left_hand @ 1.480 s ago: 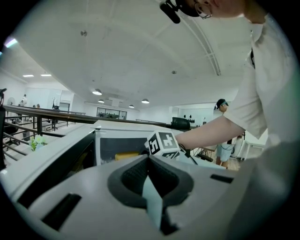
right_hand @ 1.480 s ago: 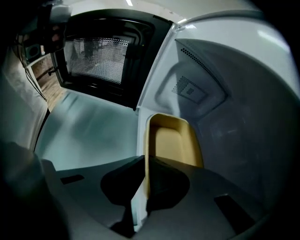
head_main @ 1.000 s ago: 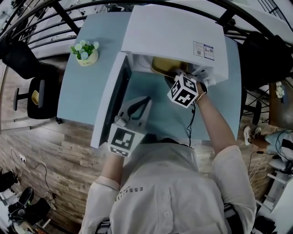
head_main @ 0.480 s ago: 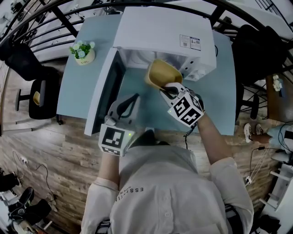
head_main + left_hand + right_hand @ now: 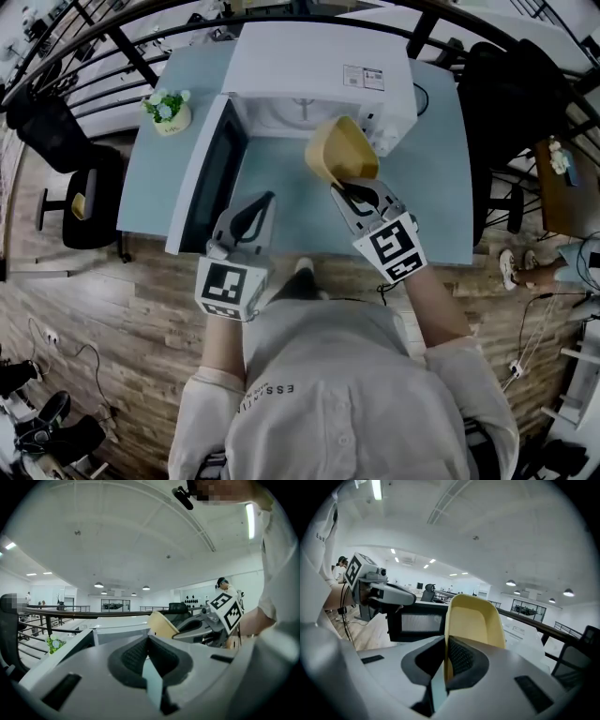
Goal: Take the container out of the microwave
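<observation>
The yellow container [image 5: 342,150] hangs tilted over the blue table [image 5: 441,169], just in front of the open white microwave [image 5: 319,66]. My right gripper [image 5: 354,187] is shut on its near rim; in the right gripper view the rim [image 5: 473,620] sits pinched between the pads of that gripper [image 5: 446,641]. My left gripper [image 5: 265,199] floats beside the microwave's open door [image 5: 202,187], jaws together, holding nothing. The left gripper view shows its closed jaws [image 5: 147,639], with the container [image 5: 161,625] beyond them. The microwave cavity looks bare from above.
A small pot of flowers [image 5: 169,108] stands on the table's far left corner. The door swings out to the left over the table's front edge. Black chairs [image 5: 80,187] stand left and right of the table, and a railing runs behind it.
The right gripper drew the container out of the microwave, lifted it and rolled so that it tilts. The left gripper drifted back and a little up.
</observation>
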Available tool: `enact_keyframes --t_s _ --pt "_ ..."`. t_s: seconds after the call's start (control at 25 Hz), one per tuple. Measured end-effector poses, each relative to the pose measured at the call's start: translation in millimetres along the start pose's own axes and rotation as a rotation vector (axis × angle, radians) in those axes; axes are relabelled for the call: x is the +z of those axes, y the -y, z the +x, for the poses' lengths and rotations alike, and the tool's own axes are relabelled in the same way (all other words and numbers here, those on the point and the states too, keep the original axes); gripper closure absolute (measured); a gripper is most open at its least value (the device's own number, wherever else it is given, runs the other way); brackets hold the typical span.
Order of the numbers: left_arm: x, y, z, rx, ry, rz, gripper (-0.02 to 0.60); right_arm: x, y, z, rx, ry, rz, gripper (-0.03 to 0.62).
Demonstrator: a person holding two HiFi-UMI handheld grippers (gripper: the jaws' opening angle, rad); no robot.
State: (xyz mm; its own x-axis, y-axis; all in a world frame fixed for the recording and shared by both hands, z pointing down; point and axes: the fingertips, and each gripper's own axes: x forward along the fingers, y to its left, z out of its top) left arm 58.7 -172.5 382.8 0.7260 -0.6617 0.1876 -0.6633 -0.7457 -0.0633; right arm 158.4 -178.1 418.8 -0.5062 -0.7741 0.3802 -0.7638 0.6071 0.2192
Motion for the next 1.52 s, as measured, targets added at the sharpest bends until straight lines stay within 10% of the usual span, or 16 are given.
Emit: enact_keyframes --t_s 0.52,1.52 --pt "27.3 54.0 -37.3 -0.003 0.079 0.041 0.588 31.3 -9.9 -99.1 -0.208 0.335 0.121 0.568" --pt "41.0 57.6 -35.4 0.001 0.109 0.056 0.588 40.0 -1.6 -125.9 -0.288 0.414 0.142 0.576"
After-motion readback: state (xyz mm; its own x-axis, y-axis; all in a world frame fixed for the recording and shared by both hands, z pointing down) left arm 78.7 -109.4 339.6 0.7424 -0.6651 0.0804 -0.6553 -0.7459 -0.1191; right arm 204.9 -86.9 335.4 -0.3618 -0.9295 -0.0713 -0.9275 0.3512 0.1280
